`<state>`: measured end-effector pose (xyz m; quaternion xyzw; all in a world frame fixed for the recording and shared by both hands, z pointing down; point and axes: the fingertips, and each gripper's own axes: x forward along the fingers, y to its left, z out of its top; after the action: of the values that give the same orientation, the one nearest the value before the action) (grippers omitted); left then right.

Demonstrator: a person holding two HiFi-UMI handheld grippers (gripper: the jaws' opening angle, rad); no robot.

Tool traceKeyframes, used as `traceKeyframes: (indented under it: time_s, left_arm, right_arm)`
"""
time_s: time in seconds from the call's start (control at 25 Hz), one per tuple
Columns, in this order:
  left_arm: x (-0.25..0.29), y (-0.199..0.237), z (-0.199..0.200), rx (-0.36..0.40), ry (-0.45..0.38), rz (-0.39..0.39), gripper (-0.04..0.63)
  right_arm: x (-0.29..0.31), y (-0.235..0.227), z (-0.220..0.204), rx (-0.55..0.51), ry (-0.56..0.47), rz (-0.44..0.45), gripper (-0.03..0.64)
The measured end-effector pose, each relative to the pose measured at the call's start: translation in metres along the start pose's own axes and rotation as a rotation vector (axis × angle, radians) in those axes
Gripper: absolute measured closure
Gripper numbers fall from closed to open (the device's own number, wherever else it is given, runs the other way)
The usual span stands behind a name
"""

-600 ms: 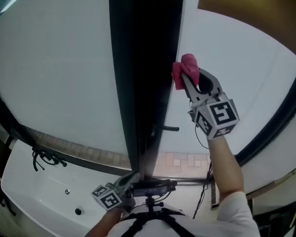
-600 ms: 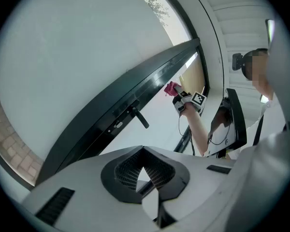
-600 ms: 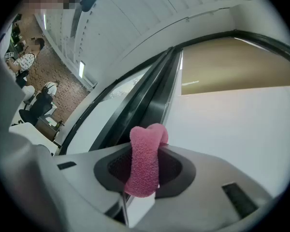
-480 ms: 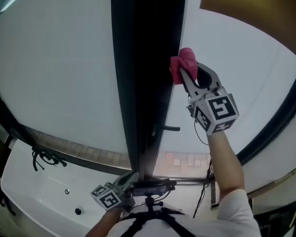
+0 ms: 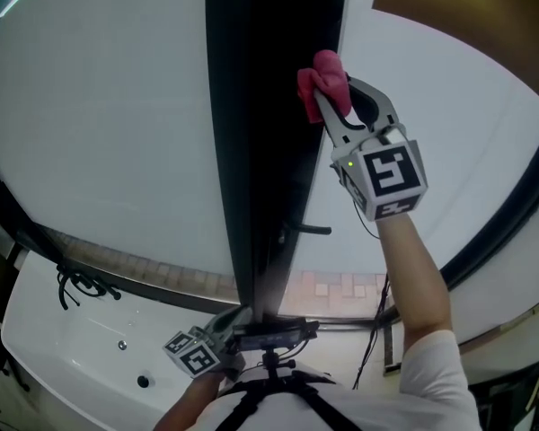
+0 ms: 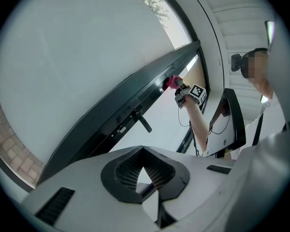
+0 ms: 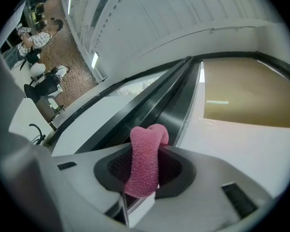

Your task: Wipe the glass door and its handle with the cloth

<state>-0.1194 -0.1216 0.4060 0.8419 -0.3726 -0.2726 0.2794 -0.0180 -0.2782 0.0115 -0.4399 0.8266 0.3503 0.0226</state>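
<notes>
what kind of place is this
Probably a public or office building: a tall frosted glass door in a dark frame with a lever handle, and seated people in the background.

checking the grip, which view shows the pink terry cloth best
Right gripper view: the pink terry cloth sits large, clamped in the right gripper. Head view shows it smaller; left gripper view only as a distant speck.

Head view looks down the door frame [image 5: 269, 151]; both gripper views face it, right gripper view nearest
</notes>
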Motion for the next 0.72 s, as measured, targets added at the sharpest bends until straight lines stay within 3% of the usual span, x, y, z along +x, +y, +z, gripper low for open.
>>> traceKeyframes:
  time_s: [0.28,0.72]
  left_arm:
    - [0.0,0.002,0.004,0.005,-0.006,0.001,0.607]
    - [0.0,0.001,0.002,0.004,0.008,-0.002,0.607]
  right_arm:
    - [0.016,0.009,0.002,-0.15,0.012,-0.026,0.512]
    - [0.022,0.027,-0.019,-0.193,0.059,0.01,0.511]
